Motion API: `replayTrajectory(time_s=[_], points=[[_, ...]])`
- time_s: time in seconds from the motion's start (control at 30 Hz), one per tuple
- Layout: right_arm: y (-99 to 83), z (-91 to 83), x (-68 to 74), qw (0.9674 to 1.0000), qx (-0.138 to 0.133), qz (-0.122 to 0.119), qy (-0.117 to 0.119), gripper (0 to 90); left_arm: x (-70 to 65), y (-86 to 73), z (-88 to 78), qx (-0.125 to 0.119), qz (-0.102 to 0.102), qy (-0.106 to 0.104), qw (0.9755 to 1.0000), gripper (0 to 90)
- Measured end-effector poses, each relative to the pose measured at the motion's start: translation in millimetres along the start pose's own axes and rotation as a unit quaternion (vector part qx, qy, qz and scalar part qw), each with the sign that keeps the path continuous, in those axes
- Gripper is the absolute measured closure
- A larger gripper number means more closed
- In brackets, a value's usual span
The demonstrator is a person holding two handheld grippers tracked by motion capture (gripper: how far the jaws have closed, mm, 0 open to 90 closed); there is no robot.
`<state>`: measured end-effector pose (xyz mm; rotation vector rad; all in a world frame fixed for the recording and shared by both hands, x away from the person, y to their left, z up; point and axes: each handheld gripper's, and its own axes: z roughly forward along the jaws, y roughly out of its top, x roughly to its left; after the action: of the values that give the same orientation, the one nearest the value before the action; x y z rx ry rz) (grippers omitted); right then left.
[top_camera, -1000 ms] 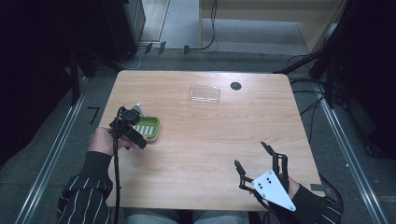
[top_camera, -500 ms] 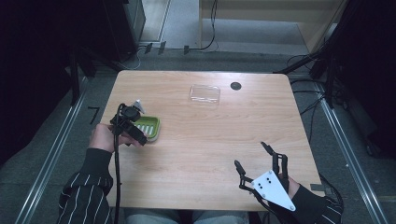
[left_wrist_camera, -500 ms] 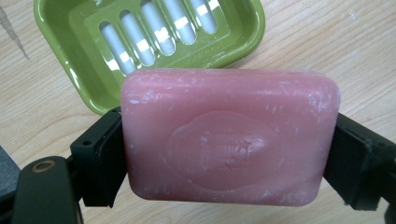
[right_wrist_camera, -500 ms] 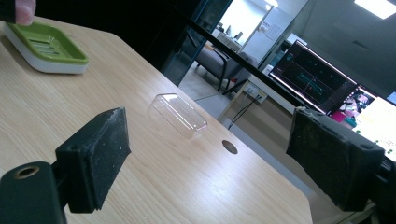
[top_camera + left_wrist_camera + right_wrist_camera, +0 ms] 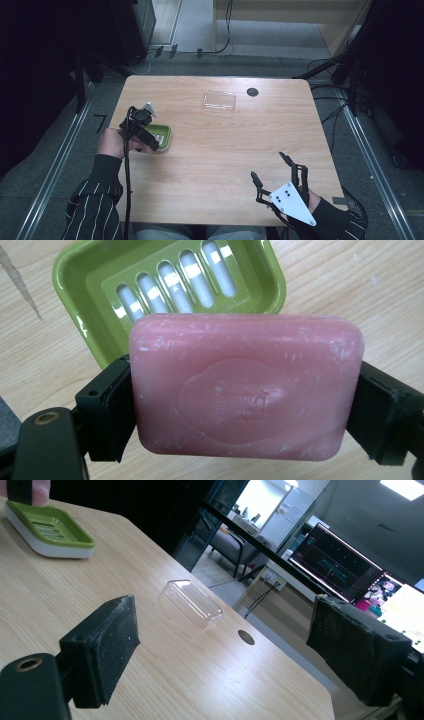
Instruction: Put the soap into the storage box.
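Left tool (image 5: pixel 240 405) clamps soap (image 5: pixel 245 390) above dish (image 5: pixel 170 285); step: placing. Next: lower, centre over slots, release. Right tool (image 5: pixel 220 655) wide open, empty.

Waxy pink soap (image 5: pixel 245 390), scuffed matt; glossy green plastic dish (image 5: pixel 90 270); clear plastic lid (image 5: pixel 192 602); pale matt wood tabletop (image 5: pixel 210 165).

my work surface is a light wooden table (image 5: pixel 220 150) with rounded corners. a green soap dish (image 5: pixel 164 136) lies near its left edge. a clear plastic lid (image 5: pixel 219 100) lies toward the far side, with a small dark round hole (image 5: pixel 252 92) just beside it.
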<state>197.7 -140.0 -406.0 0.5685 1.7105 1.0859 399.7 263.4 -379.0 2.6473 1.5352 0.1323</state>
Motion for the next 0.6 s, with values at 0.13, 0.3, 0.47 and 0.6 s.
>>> replayTrajectory(time_s=[0.13, 0.3, 0.47, 0.6], points=[[0.0, 0.0, 0.0, 1.0000, 0.000, 0.000, 0.000, 13.2, 0.4, 1.7, 0.5, -0.003, -0.003, 0.003, 1.0000, 14.1], [0.0, -0.1, 0.1, 1.0000, 0.000, 0.000, -0.001, 13.2, 3.1, 4.4, 1.2, -0.003, -0.006, 0.002, 1.0000, 14.1], [-0.1, 0.0, -0.1, 1.0000, 0.000, -0.001, 0.000, 13.2, 5.6, 7.8, 1.6, -0.006, -0.016, 0.005, 0.9998, 14.1], [0.1, 0.1, 0.2, 1.0000, 0.001, 0.000, -0.001, 13.2, 6.8, 11.3, -1.1, -0.012, -0.024, 0.003, 0.9996, 14.1]])
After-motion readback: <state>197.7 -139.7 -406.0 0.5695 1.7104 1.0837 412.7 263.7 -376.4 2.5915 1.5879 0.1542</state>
